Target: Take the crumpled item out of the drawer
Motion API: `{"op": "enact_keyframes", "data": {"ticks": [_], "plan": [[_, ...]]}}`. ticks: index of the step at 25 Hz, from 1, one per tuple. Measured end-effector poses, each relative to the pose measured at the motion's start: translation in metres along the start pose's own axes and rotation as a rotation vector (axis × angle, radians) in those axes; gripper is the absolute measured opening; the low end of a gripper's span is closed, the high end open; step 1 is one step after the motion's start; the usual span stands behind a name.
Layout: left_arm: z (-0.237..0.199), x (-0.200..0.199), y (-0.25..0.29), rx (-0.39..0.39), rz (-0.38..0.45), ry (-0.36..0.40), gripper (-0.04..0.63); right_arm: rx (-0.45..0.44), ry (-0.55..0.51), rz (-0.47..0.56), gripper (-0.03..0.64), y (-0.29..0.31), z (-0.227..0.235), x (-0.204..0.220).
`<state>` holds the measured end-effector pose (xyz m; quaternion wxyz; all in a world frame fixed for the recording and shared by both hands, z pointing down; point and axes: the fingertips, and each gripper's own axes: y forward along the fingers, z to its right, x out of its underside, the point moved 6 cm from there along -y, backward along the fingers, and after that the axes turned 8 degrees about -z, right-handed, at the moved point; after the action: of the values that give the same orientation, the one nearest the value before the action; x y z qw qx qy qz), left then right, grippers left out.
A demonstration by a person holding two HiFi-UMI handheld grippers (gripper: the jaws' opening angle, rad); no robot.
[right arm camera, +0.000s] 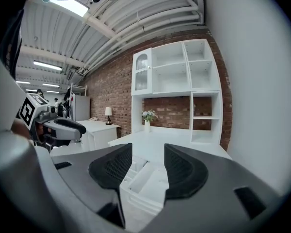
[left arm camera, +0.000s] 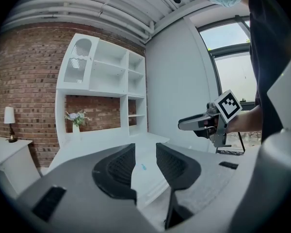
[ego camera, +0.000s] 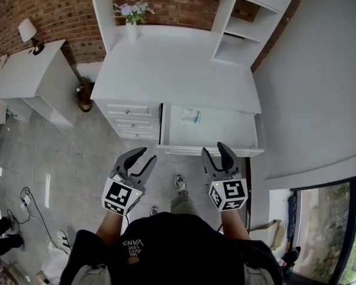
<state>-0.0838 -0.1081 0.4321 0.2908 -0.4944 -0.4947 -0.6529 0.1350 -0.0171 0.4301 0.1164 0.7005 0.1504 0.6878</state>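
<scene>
The crumpled item (ego camera: 190, 116), pale with a blue-green patch, lies near the back of the open white drawer (ego camera: 225, 130) under the desk top. In the left gripper view the crumpled item (left arm camera: 143, 167) is a small blue speck between the jaws, far off. Short of the drawer front, my left gripper (ego camera: 147, 155) hangs open and empty. To its right my right gripper (ego camera: 213, 149) is open and empty too, just short of the drawer's front edge. In their own views the left gripper (left arm camera: 144, 149) and the right gripper (right arm camera: 148, 149) both face the desk with a clear gap between the pads.
The white desk (ego camera: 172, 70) carries a vase of flowers (ego camera: 132, 16) and a shelf unit (ego camera: 243, 22). Shut drawers (ego camera: 130, 119) sit left of the open one. A side table with a lamp (ego camera: 28, 31) stands far left. A white wall (ego camera: 320, 88) runs along the right.
</scene>
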Motion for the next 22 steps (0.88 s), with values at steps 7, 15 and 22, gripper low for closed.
{"op": "enact_keyframes", "data": {"ticks": [7,15,22], "plan": [[-0.026,-0.011,0.044,-0.088,-0.002,-0.032,0.115,-0.1,-0.094,-0.071,0.183,0.074,0.036,0.001],[-0.039,-0.018,0.094,-0.133,-0.011,-0.066,0.115,-0.178,-0.161,-0.152,0.184,0.142,0.073,0.008],[-0.044,-0.017,0.119,-0.159,-0.028,-0.087,0.115,-0.212,-0.237,-0.25,0.184,0.185,0.095,0.033]]}}
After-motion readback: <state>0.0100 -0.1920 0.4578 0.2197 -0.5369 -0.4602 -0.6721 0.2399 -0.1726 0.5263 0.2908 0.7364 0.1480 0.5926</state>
